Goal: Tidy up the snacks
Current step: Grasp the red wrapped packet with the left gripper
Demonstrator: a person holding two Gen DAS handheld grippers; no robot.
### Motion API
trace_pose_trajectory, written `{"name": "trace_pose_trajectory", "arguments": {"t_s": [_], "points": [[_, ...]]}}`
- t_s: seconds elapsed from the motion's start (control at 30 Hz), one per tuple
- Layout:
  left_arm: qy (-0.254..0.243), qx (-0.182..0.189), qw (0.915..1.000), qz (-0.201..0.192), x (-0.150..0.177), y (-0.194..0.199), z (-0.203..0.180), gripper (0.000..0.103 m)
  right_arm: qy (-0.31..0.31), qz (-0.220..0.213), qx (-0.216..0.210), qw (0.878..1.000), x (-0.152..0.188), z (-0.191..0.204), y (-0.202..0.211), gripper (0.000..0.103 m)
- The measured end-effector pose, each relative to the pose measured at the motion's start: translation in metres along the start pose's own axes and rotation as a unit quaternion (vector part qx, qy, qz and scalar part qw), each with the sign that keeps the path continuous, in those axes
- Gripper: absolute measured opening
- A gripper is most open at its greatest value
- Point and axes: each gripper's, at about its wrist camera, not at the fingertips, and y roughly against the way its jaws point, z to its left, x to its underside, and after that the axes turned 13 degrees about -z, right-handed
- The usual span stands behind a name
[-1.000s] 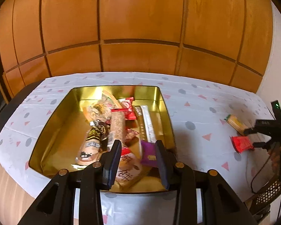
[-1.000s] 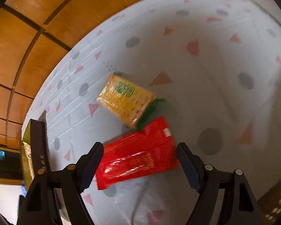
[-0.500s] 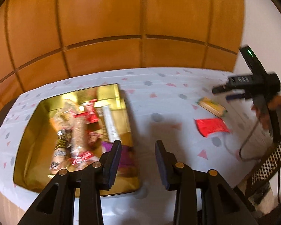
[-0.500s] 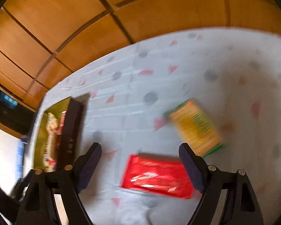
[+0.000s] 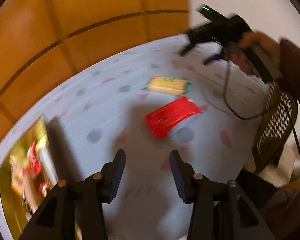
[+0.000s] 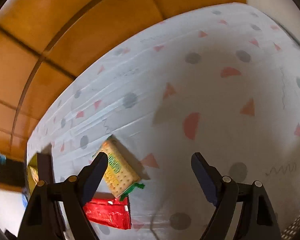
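Note:
A red snack packet [image 5: 171, 116] and a yellow cracker packet [image 5: 168, 85] lie on the patterned tablecloth [image 5: 110, 108]. My left gripper [image 5: 147, 172] is open and empty, above the cloth just short of the red packet. The gold tin [image 5: 20, 172] with several snacks sits at the lower left. My right gripper [image 5: 192, 51] hovers high at the back right, held by a hand. In the right wrist view my right gripper [image 6: 149, 172] is open and empty; the cracker packet [image 6: 118, 172] and red packet [image 6: 110, 214] lie by its left finger.
A wooden panelled wall [image 5: 70, 20] runs behind the table. A brown mesh chair back [image 5: 274, 124] stands at the table's right edge. A black cable [image 5: 230, 100] hangs from the right gripper over the cloth.
My left gripper swung right from over the tin toward the red packet. My right gripper lifted away from the two packets and turned right.

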Motion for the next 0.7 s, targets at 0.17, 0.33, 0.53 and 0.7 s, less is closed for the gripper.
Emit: {"name": "trace_pose_trajectory", "arguments": {"t_s": [0.17,0.33,0.53,0.7], "points": [[-0.071,0.042,0.9964,0.022,-0.020,-0.043,-0.026,0.060,0.003,-0.001,-0.023,1.000,0.001,0.007,0.002,0.086],[-0.122,0.062,0.9892,0.052,-0.031,-0.079,-0.040,0.060,0.014,-0.002,-0.021,1.000,0.003,0.009,0.003,0.086],[-0.145,0.081,0.9835,0.072,-0.039,-0.111,-0.046,0.060,0.000,-0.011,-0.028,1.000,0.000,0.005,0.004,0.087],[-0.142,0.096,0.9819,0.079,-0.043,-0.133,-0.045,0.064,-0.010,-0.007,-0.037,0.999,-0.002,0.003,0.002,0.087]]}}
